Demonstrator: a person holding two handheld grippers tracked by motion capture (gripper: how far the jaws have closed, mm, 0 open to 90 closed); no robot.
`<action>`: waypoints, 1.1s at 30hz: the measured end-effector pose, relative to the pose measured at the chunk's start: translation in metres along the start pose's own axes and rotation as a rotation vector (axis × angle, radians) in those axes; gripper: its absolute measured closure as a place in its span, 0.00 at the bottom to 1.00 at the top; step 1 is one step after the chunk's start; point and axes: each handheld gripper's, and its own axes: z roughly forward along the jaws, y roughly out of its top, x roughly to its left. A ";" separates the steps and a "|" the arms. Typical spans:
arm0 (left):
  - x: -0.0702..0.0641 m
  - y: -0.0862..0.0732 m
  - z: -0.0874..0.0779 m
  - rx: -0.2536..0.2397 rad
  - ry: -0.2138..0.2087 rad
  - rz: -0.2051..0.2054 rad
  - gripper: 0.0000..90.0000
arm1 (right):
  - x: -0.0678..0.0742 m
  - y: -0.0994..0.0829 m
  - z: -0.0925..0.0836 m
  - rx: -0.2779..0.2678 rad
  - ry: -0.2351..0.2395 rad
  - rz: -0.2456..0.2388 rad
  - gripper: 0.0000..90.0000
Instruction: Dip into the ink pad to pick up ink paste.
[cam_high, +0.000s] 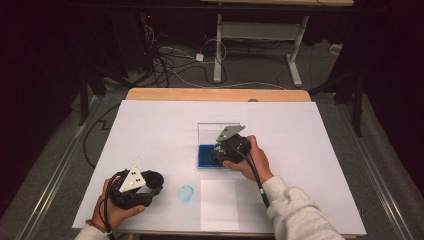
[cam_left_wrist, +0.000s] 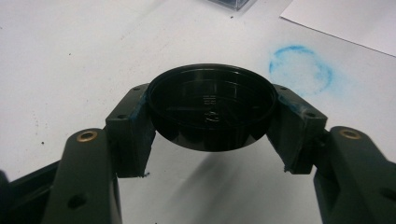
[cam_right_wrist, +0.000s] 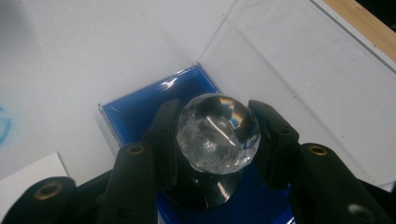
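Right tool (cam_right_wrist: 217, 140) is clamped on stamp (cam_right_wrist: 217, 135) over ink pad (cam_right_wrist: 140, 112); left tool (cam_left_wrist: 212, 126) on cap (cam_left_wrist: 212, 105). Smooth knob may slip, smearing ink.

Faceted clear ball (cam_right_wrist: 218, 134) – glassy, highly reflective. Black round lid (cam_left_wrist: 212, 106) – glossy moulded plastic, faint concentric rings. Blue tray (cam_right_wrist: 140, 112) – shiny plastic, clear see-through lid panel (cam_high: 219, 131). Table cover (cam_high: 150, 140) – matt white sheet, smudged blue powdery ring (cam_left_wrist: 301, 70). Table edge (cam_high: 215, 94) – pale smooth wood. Sleeve (cam_high: 300, 210) – soft grey fleece.
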 end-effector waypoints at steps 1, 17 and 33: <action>0.000 0.000 0.000 0.002 -0.002 0.001 0.41 | 0.000 -0.002 -0.001 -0.003 0.001 0.003 0.63; -0.001 0.000 0.000 0.001 -0.004 0.002 0.41 | -0.003 -0.005 0.000 -0.018 0.018 0.009 0.63; -0.001 0.001 0.000 -0.003 -0.004 0.003 0.41 | -0.003 -0.005 -0.001 -0.015 0.021 0.017 0.63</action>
